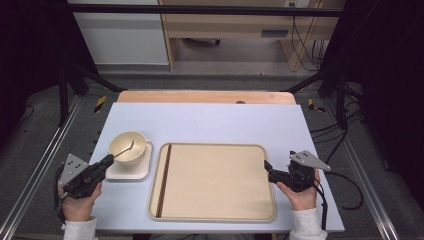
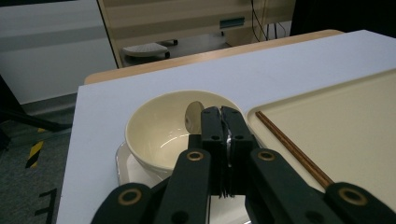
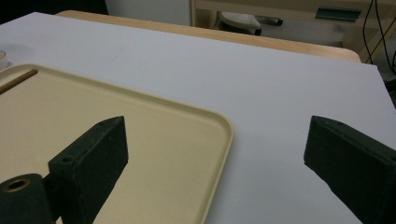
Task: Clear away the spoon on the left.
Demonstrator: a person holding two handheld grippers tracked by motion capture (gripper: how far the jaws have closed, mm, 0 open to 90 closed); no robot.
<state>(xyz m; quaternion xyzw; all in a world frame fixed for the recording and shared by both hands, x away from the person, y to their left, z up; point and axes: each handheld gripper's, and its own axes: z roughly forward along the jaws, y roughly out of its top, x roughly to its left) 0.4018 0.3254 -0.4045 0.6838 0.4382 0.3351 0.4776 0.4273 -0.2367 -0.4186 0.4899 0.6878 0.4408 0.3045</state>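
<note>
A cream bowl (image 1: 127, 146) (image 2: 159, 135) stands on a square cream plate (image 1: 131, 171) (image 2: 122, 163) left of a large beige tray (image 1: 215, 182) (image 2: 350, 116) (image 3: 140, 140). A metal spoon (image 1: 126, 150) (image 2: 193, 116) leans inside the bowl, its head against the far wall. My left gripper (image 1: 107, 161) (image 2: 220, 112) is shut on the spoon's handle at the bowl's near rim. Dark chopsticks (image 1: 164, 180) (image 2: 294, 149) (image 3: 18, 80) lie along the tray's left edge. My right gripper (image 1: 266, 166) (image 3: 215, 122) hovers open over the tray's right rim with nothing between its jaws.
Everything rests on a white tabletop (image 1: 210, 122) with a wooden strip (image 1: 205, 96) along its far edge. Black frame posts (image 1: 62, 95) stand at both sides, and cables (image 1: 345, 185) trail off the right side. The tray's middle is bare.
</note>
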